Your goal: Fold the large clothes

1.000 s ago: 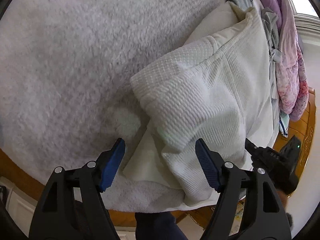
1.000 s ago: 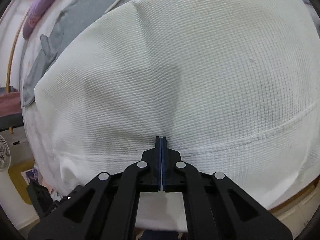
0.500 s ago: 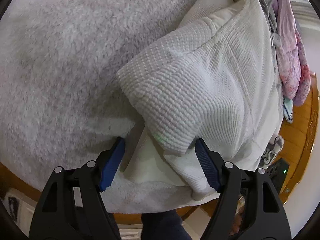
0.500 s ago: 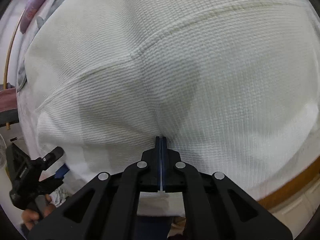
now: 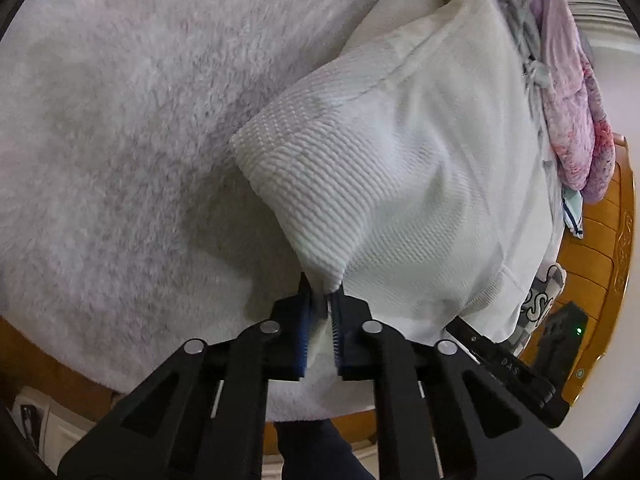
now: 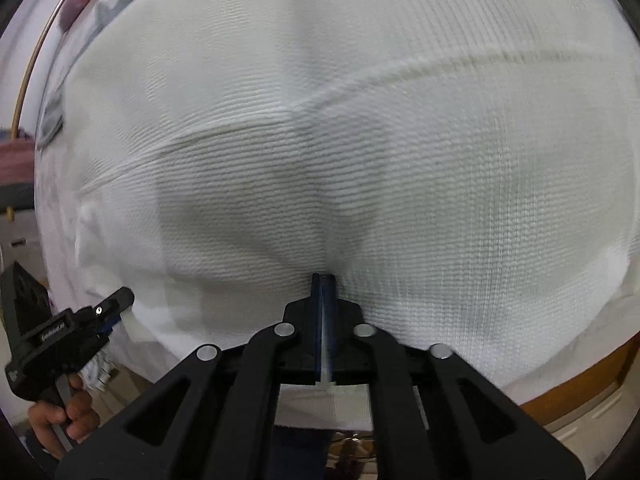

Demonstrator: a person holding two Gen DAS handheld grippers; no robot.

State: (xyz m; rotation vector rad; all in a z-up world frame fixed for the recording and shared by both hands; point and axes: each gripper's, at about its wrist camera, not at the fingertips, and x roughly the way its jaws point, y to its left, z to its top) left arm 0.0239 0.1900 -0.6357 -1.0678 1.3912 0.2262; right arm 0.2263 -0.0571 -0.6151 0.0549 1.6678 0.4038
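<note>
Left wrist view: left tongs are nearly closed, blue pads pinching the lower corner of a folded flap of the white waffle-knit garment; a thin strip of cloth sits between the pads. The garment spreads ahead and to the right of the tongs, lying on a fuzzy grey-white blanket that fills the area ahead and left. Right of the garment, a pile of pink and purple clothes and a wooden bed frame. The right tongs show at lower right of the left ones, tip at the garment's hem. Right wrist view: right tongs are fully clamped on the near edge of the same garment, cloth poking out behind the pads; fabric bulges up ahead, seam running across it. Far left, a hand holds the left tongs at the garment's left edge; picture is slightly motion-blurred.
</note>
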